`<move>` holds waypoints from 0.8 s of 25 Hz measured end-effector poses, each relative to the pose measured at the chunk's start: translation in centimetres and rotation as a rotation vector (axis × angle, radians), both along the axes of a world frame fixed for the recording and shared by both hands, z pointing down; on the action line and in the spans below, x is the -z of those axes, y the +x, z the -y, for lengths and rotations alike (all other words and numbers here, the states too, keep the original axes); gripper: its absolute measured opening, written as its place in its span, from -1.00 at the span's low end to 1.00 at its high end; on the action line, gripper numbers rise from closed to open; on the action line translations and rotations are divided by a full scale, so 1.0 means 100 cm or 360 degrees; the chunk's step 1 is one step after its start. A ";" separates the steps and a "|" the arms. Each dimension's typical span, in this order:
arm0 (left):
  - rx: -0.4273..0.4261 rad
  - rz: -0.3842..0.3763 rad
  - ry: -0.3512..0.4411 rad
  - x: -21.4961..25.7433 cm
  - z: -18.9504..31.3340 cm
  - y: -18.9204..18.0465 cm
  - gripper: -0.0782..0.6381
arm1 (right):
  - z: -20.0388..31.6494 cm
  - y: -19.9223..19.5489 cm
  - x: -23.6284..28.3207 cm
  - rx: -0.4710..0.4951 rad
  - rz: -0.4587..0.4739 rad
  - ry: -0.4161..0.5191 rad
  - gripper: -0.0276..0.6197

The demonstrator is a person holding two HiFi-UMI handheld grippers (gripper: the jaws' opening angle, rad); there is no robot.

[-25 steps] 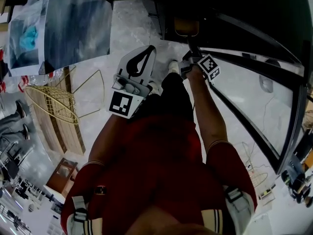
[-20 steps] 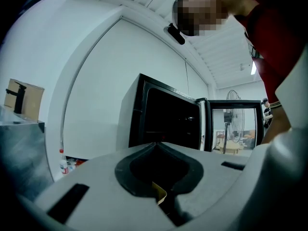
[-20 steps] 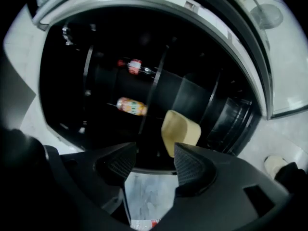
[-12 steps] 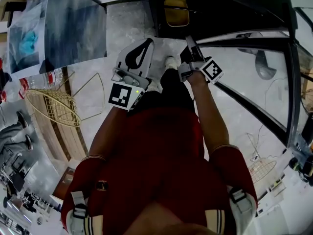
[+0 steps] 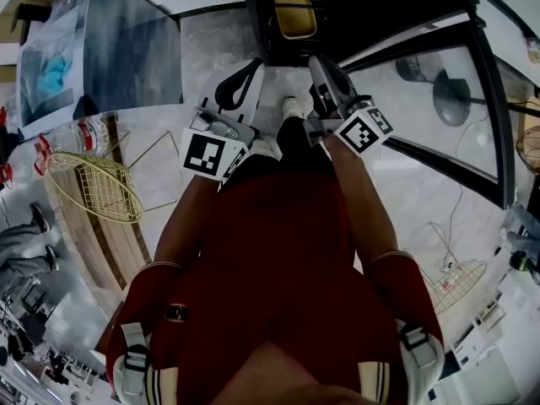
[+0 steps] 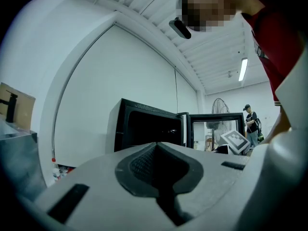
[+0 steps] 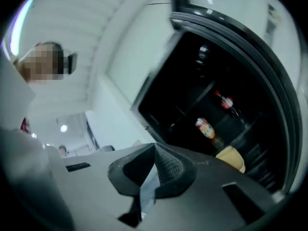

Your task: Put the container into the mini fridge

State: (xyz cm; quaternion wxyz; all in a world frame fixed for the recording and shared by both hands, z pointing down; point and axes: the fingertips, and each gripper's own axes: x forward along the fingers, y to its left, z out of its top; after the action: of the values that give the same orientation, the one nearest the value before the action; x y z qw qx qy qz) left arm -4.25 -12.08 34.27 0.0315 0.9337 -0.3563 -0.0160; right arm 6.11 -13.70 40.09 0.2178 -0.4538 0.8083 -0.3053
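Container (image 5: 295, 15) sits inside the mini fridge (image 5: 371, 2), well apart from both grippers. Right gripper (image 5: 315, 63) has just closed its jaws together, empty; left gripper (image 5: 253, 70) has its jaws pressed together too.

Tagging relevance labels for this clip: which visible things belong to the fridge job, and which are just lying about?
Job: container, sitting inside the mini fridge; its open door.
Lying about: wire basket, floor bottles, fan, poster board, drinks in the fridge.
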 end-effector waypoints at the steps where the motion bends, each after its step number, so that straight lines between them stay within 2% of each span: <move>1: -0.0006 -0.0004 0.0006 0.004 -0.004 -0.002 -0.76 | -0.006 -0.005 0.009 0.0017 -0.0086 0.0044 -0.91; 5: -0.0046 -0.0013 0.0033 0.016 -0.020 -0.009 -0.76 | -0.026 -0.031 0.040 0.0077 -0.0396 0.0205 -0.91; 10: -0.0093 -0.0020 0.0057 0.027 -0.040 -0.015 -0.76 | -0.047 -0.056 0.066 0.0105 -0.0679 0.0356 -0.91; 15: -0.0114 -0.0020 0.0079 0.041 -0.047 -0.021 -0.76 | -0.059 -0.074 0.084 0.0133 -0.0824 0.0461 -0.91; 20: -0.0103 -0.0005 0.0105 0.055 -0.051 -0.014 -0.76 | -0.068 -0.071 0.102 0.0146 -0.0924 0.0544 -0.91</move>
State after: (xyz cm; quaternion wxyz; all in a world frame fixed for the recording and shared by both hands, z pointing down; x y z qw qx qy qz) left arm -5.70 -6.94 28.80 0.0018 0.9452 -0.3253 -0.0280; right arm -1.02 -6.90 29.89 0.0375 -0.4418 0.8957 -0.0330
